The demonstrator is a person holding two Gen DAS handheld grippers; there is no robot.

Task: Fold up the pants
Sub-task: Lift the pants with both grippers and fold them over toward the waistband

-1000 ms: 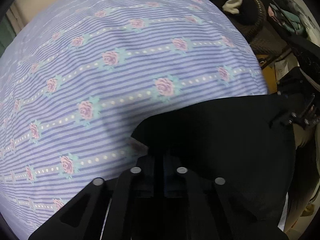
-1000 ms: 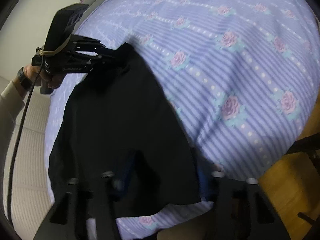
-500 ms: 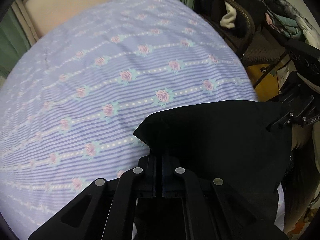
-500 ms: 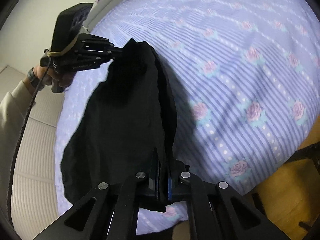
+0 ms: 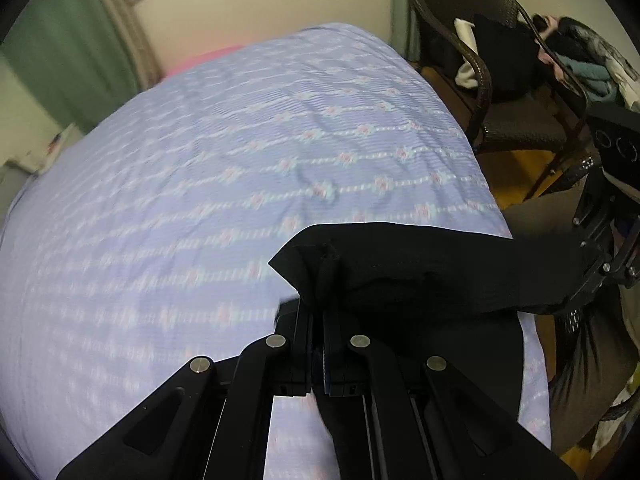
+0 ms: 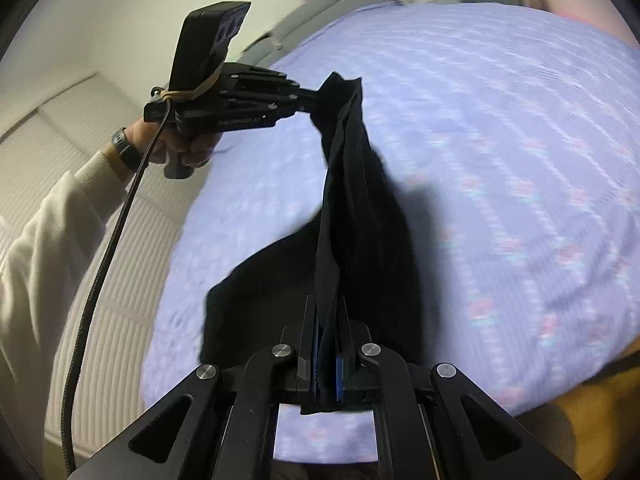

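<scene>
Black pants hang in the air above the bed, stretched between both grippers. My left gripper is shut on one corner of the top edge; in the right wrist view the same left gripper shows at the upper left, held by a hand in a cream sleeve. My right gripper is shut on the other corner, and it appears at the right edge of the left wrist view. The lower part of the pants droops toward the bedsheet.
The bed carries a lilac striped sheet with pink roses. A dark wicker chair piled with clothes stands beyond the bed's far right corner. Green curtains hang at the back left. Wooden floor shows past the bed's edge.
Both grippers have risen and lifted the pants off the sheet. The right gripper, open around the cloth a second ago, has shut on it. The fabric now hangs taut between them.
</scene>
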